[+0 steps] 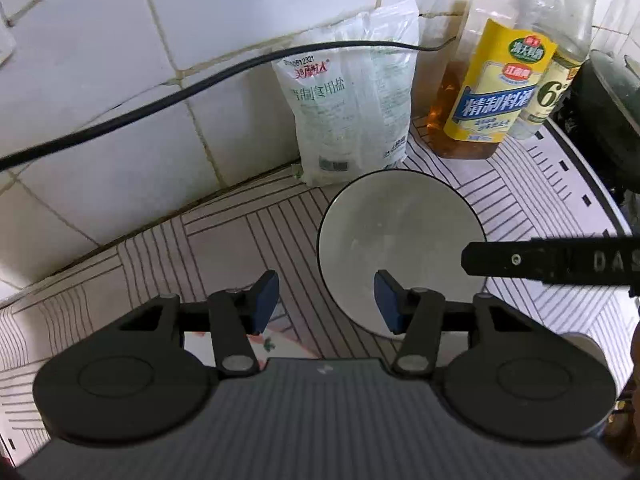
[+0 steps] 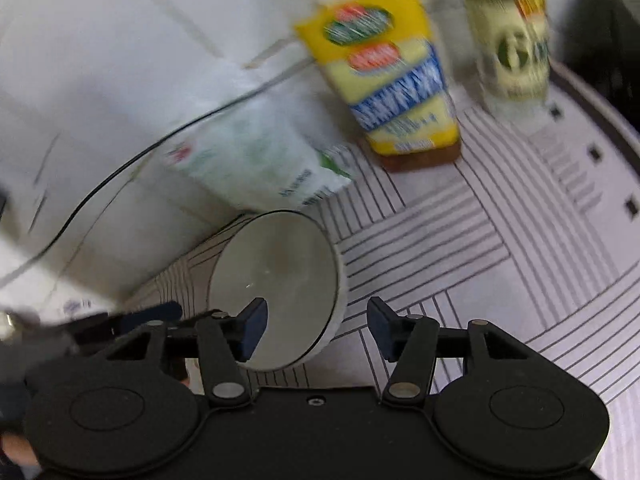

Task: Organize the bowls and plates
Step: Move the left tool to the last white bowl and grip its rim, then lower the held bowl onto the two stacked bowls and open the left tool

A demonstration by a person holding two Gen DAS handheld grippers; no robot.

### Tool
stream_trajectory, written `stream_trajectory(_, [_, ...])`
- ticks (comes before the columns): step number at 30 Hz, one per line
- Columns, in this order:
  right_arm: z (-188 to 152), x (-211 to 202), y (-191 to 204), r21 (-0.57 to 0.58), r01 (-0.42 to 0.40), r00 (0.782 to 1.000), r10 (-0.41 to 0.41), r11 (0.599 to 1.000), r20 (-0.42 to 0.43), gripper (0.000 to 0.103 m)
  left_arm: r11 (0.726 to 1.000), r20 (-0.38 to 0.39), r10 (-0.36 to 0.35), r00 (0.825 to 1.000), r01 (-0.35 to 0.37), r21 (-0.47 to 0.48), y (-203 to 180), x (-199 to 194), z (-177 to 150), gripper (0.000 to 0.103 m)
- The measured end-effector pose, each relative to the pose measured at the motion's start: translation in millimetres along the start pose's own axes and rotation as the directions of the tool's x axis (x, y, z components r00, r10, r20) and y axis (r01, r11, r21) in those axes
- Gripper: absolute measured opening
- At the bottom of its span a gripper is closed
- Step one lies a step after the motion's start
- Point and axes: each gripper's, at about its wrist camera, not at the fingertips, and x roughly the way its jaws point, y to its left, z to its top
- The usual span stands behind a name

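Note:
A white bowl (image 1: 400,240) stands upright on the striped counter mat (image 1: 240,240), near the tiled wall. My left gripper (image 1: 326,300) is open and empty above the bowl's near-left rim, its right pad over the bowl. My right gripper (image 2: 316,330) is open and empty, straddling the near-right rim of the same bowl (image 2: 276,280); one of its fingers (image 1: 560,260) reaches in from the right in the left wrist view. The left gripper's finger (image 2: 152,314) shows at the left in the blurred right wrist view. A patterned plate (image 1: 280,344) peeks out below the left gripper.
A salt bag (image 1: 352,100) leans on the wall behind the bowl. A yellow-labelled cooking wine bottle (image 1: 492,88) and a vinegar bottle (image 1: 560,64) stand at the back right. A dark pot (image 1: 612,108) sits on the stove at far right. A black cable (image 1: 160,104) crosses the wall.

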Motion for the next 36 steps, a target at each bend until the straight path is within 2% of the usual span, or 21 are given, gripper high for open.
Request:
stream_trajectory(3, [3,7,-6,0.04,-0.008,1.0,0.008,0.999,-0.01,0.049,0.999,-0.014,0.04,0.999,-0.039,0.02,-4,12,3,0.054])
stream_trajectory(5, [5,9,-5,0.027,0.01,1.0,-0.01,1.0,-0.001,0.029,0.998,-0.025,0.034,0.999,-0.033,0.046,-5,20,6,0.054])
stream_trajectory(7, [8,10,-7,0.025,0.047,0.999,-0.047,0.999,0.008,0.015,0.998,-0.03,0.048,0.998,-0.047,0.04,-6,24,6,0.054])
stream_trajectory(10, [8,10,-9,0.047,0.073,0.997,-0.074,0.996,0.017,0.006,0.997,-0.034,0.067,0.997,-0.066,0.038,-8,26,3,0.054])
stream_trajectory(11, [9,11,-10,0.046,0.095,0.995,-0.095,0.994,0.019,0.006,0.997,-0.029,0.071,0.997,-0.069,0.037,-9,26,2,0.058])
stream_trajectory(13, [9,11,-14,0.068,0.096,0.995,-0.097,0.993,0.019,0.006,0.998,-0.021,0.059,0.998,-0.058,0.032,-10,24,1,0.058])
stream_trajectory(15, [10,13,-17,0.079,0.08,0.997,-0.082,0.994,0.016,0.005,0.999,-0.022,0.047,0.999,-0.046,0.028,-12,22,0,0.052])
stream_trajectory(17, [11,13,-19,0.085,0.061,0.998,-0.063,0.995,0.022,0.005,1.0,-0.033,0.0,0.999,0.0,-0.002,-12,23,1,0.026])
stream_trajectory(18, [11,13,-18,0.079,0.058,0.998,-0.06,0.995,0.022,0.006,0.999,-0.052,-0.036,0.998,0.034,-0.031,-11,25,2,0.017])
stream_trajectory(20, [10,13,-14,0.06,0.062,0.998,-0.064,0.996,0.023,0.006,0.994,-0.063,-0.053,0.997,0.047,-0.102,-6,26,1,0.016])
stream_trajectory(24, [7,8,-11,0.058,0.059,0.998,-0.059,0.997,0.007,0.008,0.982,-0.057,-0.064,0.996,0.053,-0.182,1,17,0,0.012])
stream_trajectory(29, [1,-15,-10,0.086,0.003,1.0,-0.006,0.996,0.028,0.01,0.982,-0.034,-0.061,0.998,0.054,-0.184,-2,-3,-6,0.012])
stream_trajectory(34, [-6,-44,-1,0.048,0.01,0.998,-0.013,0.999,0.064,0.01,0.972,-0.023,-0.104,0.994,0.097,-0.216,-7,-23,-14,0.012])
stream_trajectory(36, [-9,-57,0,0.043,0.0,0.997,-0.004,0.999,0.081,0.01,0.975,-0.007,-0.108,0.994,0.104,-0.197,-13,-37,-17,0.012])
